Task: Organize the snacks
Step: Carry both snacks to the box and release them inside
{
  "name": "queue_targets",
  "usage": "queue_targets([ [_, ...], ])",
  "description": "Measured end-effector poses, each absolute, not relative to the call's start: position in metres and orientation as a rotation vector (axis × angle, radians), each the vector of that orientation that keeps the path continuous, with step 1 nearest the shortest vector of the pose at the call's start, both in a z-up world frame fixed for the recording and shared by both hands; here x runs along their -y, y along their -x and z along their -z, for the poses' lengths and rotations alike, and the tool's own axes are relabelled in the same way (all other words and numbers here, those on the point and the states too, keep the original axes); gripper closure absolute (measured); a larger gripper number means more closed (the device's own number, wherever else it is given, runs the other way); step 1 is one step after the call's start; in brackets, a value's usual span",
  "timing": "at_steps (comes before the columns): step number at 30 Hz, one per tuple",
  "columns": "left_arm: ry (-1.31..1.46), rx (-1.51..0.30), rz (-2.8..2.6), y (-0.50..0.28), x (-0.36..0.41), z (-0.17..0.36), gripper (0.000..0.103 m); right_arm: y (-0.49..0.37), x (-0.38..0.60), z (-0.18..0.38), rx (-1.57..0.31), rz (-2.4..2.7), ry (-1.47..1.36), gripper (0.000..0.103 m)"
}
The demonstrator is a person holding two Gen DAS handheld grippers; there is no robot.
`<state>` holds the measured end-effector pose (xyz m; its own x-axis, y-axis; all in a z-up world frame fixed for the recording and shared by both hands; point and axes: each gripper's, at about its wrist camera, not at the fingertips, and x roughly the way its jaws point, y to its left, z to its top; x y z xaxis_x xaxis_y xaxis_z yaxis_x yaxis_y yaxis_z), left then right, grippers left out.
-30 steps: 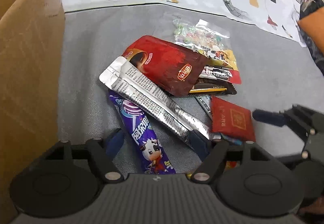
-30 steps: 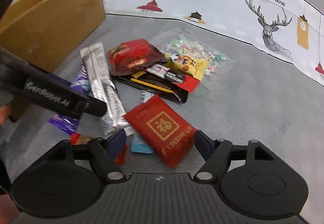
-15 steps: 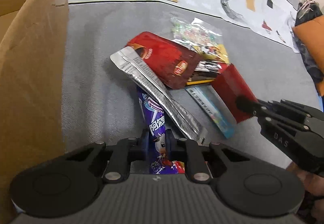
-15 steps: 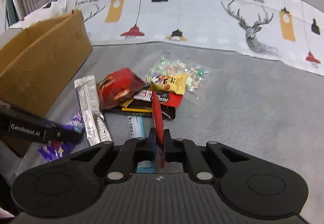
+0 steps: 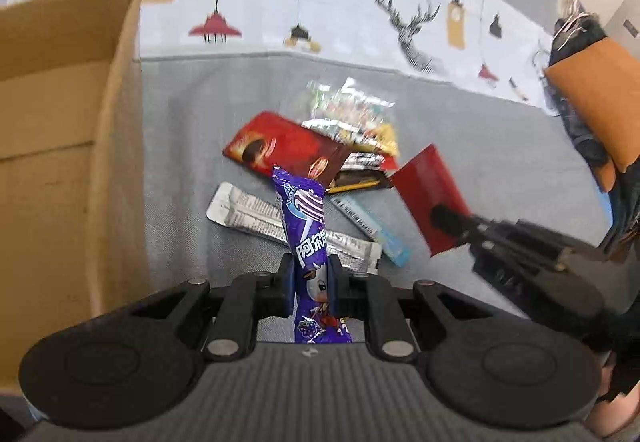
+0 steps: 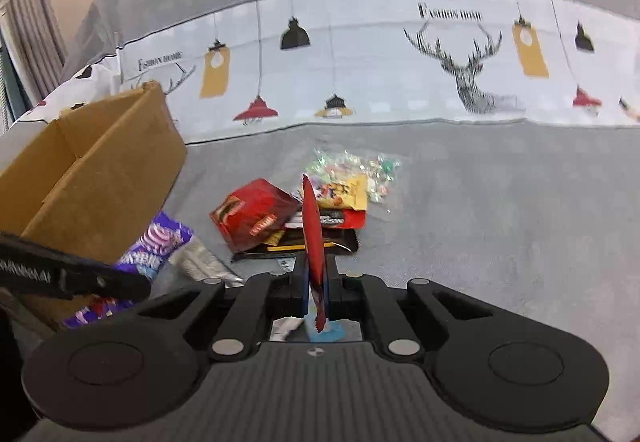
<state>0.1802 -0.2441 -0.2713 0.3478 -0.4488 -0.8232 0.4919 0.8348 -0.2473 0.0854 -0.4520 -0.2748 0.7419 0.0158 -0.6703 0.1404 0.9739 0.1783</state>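
My left gripper (image 5: 311, 276) is shut on a purple candy packet (image 5: 305, 226) and holds it upright above the grey sofa seat. My right gripper (image 6: 316, 278) is shut on a flat red packet (image 6: 312, 238), seen edge-on; it also shows in the left wrist view (image 5: 430, 198). Below lies a pile of snacks: a dark red pouch (image 5: 280, 150), a silver packet (image 5: 260, 218), a clear bag of sweets (image 5: 352, 110), a blue strip (image 5: 372, 230). A cardboard box (image 5: 60, 162) stands open on the left.
The patterned sofa back (image 6: 360, 66) rises behind the pile. An orange cushion (image 5: 596, 102) lies at the far right. Bare grey seat (image 6: 500, 222) extends to the right of the snacks. The left gripper shows at the left of the right wrist view (image 6: 72, 274).
Both grippers closed on their packets and lifted them off the seat. The purple packet came out from under the silver one. The box's open top now shows.
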Motion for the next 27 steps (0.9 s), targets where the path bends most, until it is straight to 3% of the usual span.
queue_targets([
  [10, -0.009, -0.921, 0.582, -0.150, 0.189, 0.213, 0.086, -0.048, 0.408, 0.245, -0.722, 0.107, -0.320, 0.096],
  [22, 0.071, -0.533, 0.507, -0.134, 0.100, 0.084, 0.086, -0.064, 0.296, 0.109, -0.552, -0.070, -0.249, 0.096],
  [27, 0.130, -0.440, 0.491, -0.127, 0.070, 0.063, 0.086, -0.082, 0.255, 0.071, -0.509, -0.130, -0.177, 0.096],
])
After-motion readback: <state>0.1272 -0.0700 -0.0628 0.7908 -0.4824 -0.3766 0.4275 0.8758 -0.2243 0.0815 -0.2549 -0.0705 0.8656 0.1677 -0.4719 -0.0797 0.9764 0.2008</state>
